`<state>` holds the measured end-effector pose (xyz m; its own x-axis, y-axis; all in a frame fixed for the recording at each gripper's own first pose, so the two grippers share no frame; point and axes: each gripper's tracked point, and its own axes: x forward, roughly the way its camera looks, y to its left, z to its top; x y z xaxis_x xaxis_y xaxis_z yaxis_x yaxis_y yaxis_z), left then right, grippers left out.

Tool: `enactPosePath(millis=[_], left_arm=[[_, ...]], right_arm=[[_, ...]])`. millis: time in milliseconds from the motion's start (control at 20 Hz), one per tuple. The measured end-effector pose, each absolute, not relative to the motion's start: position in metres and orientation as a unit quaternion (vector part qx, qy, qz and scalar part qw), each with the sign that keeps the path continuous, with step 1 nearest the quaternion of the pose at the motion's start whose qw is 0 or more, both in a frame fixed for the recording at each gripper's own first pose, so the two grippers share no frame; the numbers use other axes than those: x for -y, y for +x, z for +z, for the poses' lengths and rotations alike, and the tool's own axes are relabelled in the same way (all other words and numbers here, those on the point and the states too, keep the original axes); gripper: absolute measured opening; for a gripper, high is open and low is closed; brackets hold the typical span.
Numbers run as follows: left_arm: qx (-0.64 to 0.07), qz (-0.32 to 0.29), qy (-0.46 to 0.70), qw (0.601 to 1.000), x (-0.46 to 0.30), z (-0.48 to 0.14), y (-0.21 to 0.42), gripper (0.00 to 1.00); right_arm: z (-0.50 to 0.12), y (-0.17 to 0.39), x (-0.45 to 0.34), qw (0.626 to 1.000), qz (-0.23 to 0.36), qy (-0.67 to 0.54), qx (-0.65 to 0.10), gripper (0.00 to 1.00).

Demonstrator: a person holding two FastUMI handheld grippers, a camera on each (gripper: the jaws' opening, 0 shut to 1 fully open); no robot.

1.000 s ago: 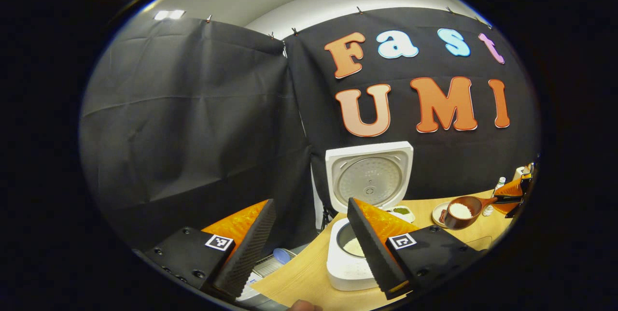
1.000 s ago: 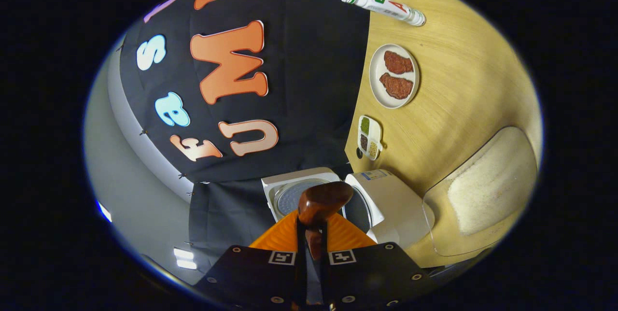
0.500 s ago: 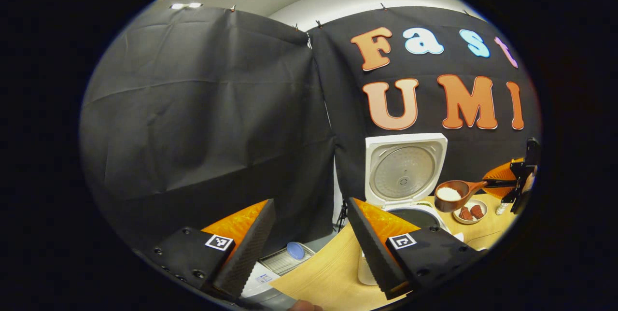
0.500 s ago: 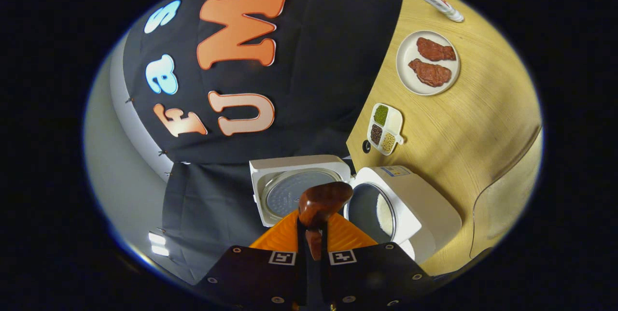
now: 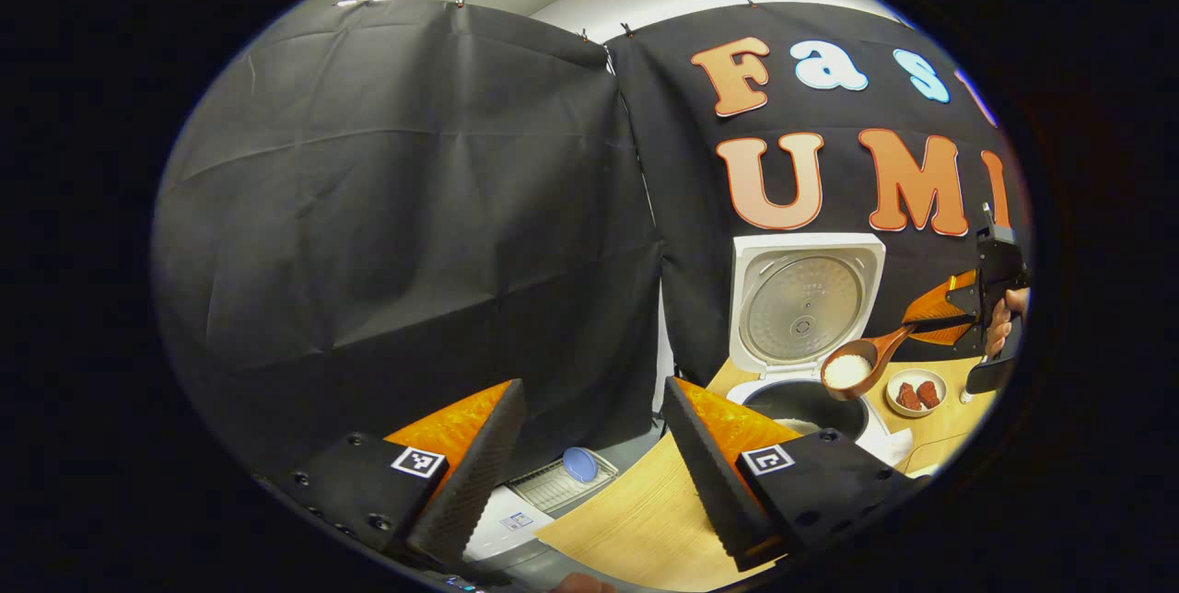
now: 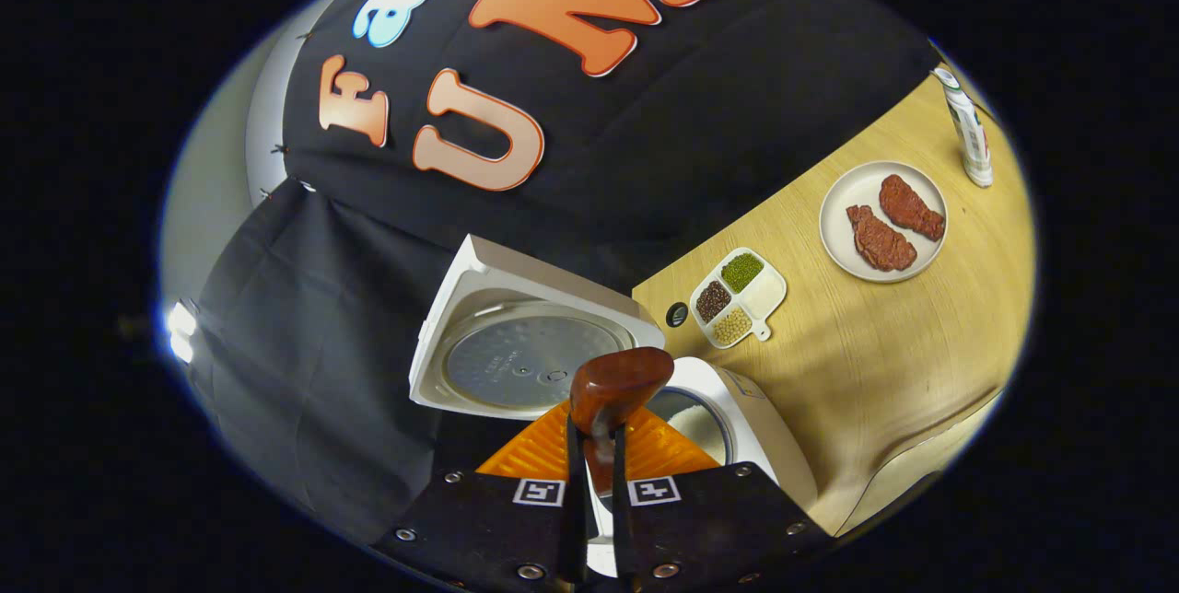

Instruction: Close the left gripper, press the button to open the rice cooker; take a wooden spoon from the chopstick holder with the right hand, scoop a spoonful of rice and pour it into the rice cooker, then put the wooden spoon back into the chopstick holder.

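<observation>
On the wooden surface [image 6: 884, 363], rice cooker [image 5: 811, 404] is the landmark: lid [image 5: 803, 306] up, pot open, some rice already visible inside in the right gripper view. Divided dish of beans [image 6: 737, 296] sits just beyond the cooker, plate with two pieces of meat [image 6: 882, 221] farther along past that, bottle [image 6: 965, 128] farthest out. Chopstick holder not identifiable, so the return spot can't be placed yet.

Right gripper [image 6: 597, 446] is clamped on the handle of the wooden spoon [image 5: 861, 361]. In the left gripper view the bowl carries a heap of white rice and hovers over the cooker's right rim, tilted a bit toward the pot. Judgement: carry done, pour is next.

Left gripper [image 5: 589, 464] is spread wide, holding nothing, parked in front of the cooker and to its left.

Risks:
- Bowl looks near the rim rather than centred over the pot. Rolling it now could drop grains on the cooker's top or the surface.
- Grip is on a thin handle. A quick wrist roll could let the spoon twist between the pads and dump early.
- Raised lid stands right behind the bowl. Pushing farther back could knock it.
</observation>
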<state>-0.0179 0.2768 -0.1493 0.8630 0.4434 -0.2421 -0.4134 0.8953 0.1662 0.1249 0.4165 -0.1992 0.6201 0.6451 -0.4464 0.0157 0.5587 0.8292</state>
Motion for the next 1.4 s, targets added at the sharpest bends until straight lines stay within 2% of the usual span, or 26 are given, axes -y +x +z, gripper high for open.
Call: enactPosePath(millis=[200,400,900,1400], left_arm=[[-0.146,0.233,0.054,0.960,-0.289,-0.153,-0.018,0.99],[-0.153,0.235,0.044,0.959,-0.292,-0.159,-0.017,1.00],[-0.160,0.238,0.050,0.957,-0.293,-0.159,-0.015,1.00],[-0.158,0.233,0.054,0.958,-0.291,-0.156,-0.014,1.00]], right_arm=[[-0.206,0.123,-0.422,0.832,0.205,0.344,-0.384,0.11],[-0.200,0.127,-0.426,0.872,0.230,0.262,-0.344,0.11],[-0.167,0.136,-0.440,0.906,0.255,0.187,-0.283,0.11],[-0.114,0.127,-0.457,0.937,0.308,0.041,-0.160,0.11]])
